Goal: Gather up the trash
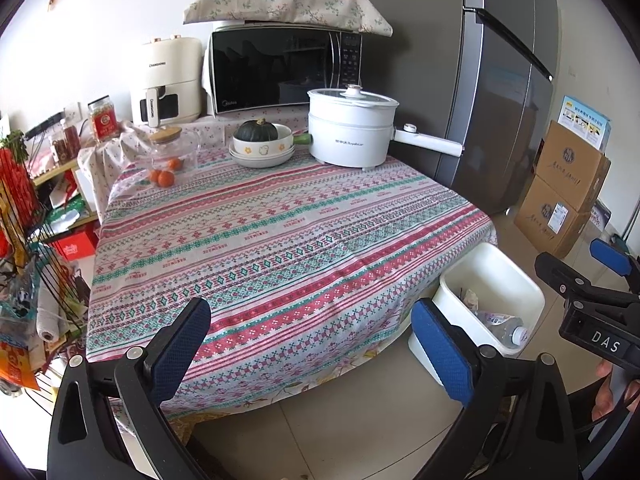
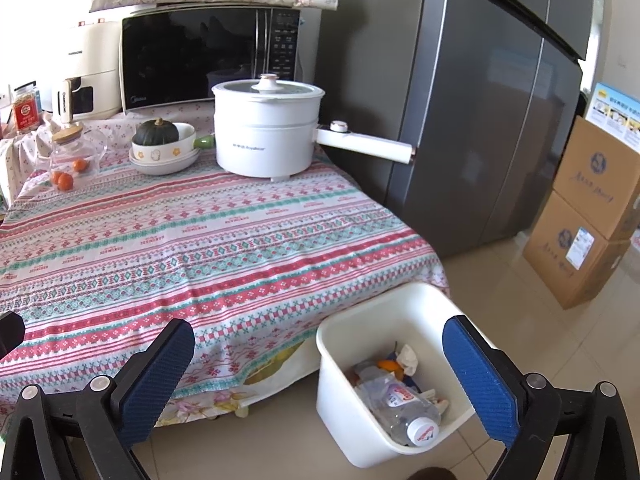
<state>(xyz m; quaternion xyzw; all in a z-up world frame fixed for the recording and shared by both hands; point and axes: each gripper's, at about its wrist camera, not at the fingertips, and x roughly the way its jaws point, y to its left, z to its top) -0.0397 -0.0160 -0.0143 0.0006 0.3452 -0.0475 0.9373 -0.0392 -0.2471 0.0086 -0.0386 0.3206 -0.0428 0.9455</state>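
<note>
Right gripper spread wide, empty; "DAS" tag; pot marked "Royalstar"; microwave "Midea".

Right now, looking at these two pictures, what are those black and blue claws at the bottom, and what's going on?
They are two hand-held grippers with blue pads; a person carries one in each hand, no robot arm. Each picture comes from a camera on one gripper, looking along its fingers.

The left gripper and the right gripper are both open and hold nothing.

On the table stand a pot, a squash in a bowl, a jar and oranges.

On the floor beside the table is a white bin with a bottle and other trash inside.
</note>
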